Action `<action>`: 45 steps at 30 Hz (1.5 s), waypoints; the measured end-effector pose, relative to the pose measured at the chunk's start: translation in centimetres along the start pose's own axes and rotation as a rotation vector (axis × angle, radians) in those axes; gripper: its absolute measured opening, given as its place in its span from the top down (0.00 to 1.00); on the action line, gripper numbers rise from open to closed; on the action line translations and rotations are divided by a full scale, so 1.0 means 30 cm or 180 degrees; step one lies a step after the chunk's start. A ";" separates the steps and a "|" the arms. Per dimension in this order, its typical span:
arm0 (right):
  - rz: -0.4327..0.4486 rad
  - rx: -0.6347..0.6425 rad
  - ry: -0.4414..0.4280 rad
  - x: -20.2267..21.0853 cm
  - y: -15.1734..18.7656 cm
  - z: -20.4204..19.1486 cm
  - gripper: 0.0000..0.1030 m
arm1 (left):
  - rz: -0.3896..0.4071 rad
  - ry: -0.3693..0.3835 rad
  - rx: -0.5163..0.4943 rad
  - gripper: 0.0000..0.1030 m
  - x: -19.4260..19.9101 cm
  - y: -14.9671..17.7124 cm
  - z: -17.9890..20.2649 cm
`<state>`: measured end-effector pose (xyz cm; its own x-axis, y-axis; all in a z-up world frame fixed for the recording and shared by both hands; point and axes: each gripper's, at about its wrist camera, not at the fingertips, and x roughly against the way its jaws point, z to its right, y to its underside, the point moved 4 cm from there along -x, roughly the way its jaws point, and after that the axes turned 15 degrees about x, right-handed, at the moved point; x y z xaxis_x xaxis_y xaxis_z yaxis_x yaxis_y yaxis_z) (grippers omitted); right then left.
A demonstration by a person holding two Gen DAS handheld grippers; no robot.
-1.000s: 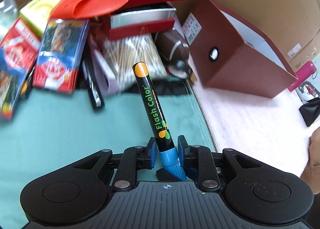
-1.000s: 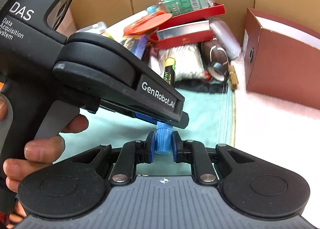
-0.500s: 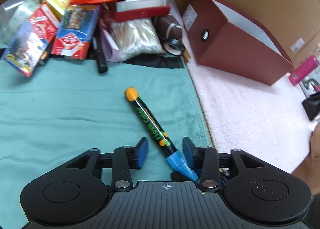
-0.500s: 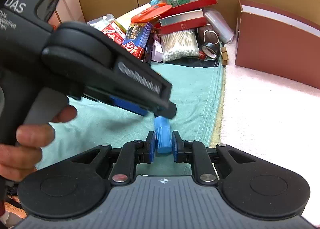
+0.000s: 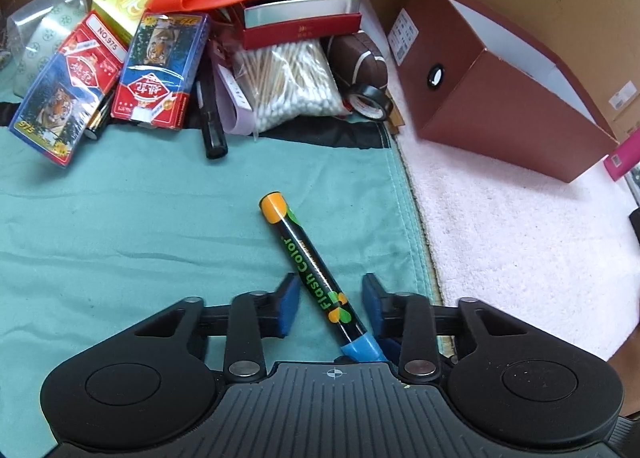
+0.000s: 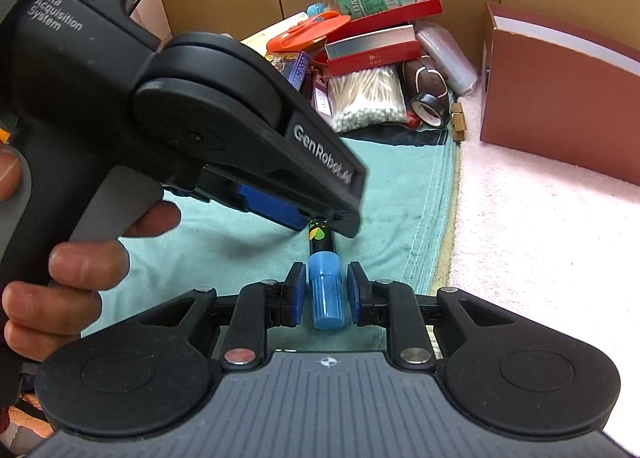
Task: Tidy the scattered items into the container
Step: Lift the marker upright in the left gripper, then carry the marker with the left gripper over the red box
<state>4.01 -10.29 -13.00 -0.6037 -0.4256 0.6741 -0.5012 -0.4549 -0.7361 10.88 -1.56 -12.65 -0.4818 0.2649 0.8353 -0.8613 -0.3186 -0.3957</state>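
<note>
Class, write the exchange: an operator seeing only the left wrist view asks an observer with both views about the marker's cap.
Operator: Is the marker's cap gripped?
Observer: No. It sits between the right hand-held gripper's pads, gaps either side; those jaws have just been opening.
Operator: Who holds the left hand-held gripper?
Observer: A hand wraps its handle; its jaws, which have just been closing, stand apart around the marker.

marker [image 5: 310, 272] on cloth [image 5: 120, 226]; clutter pile [image 5: 224, 50] behind, box [image 5: 500, 98] right.
</note>
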 end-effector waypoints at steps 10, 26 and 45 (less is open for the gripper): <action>0.0012 0.0148 0.0024 -0.014 -0.008 -0.018 0.75 | 0.0021 -0.0030 -0.0025 0.66 -0.005 -0.001 0.007; 0.0001 0.0269 0.0197 -0.026 -0.012 -0.049 0.78 | -0.0110 -0.0014 0.0283 0.86 -0.003 0.003 -0.001; 0.0433 0.0068 0.0344 0.101 -0.104 0.060 0.78 | 0.0312 0.0259 0.0032 0.86 0.144 -0.068 0.167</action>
<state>4.85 -11.56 -8.55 -0.7288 -0.3982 0.5570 -0.3978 -0.4158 -0.8178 11.37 -4.33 -6.32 -0.5753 0.3049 0.7590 -0.8081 -0.3555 -0.4697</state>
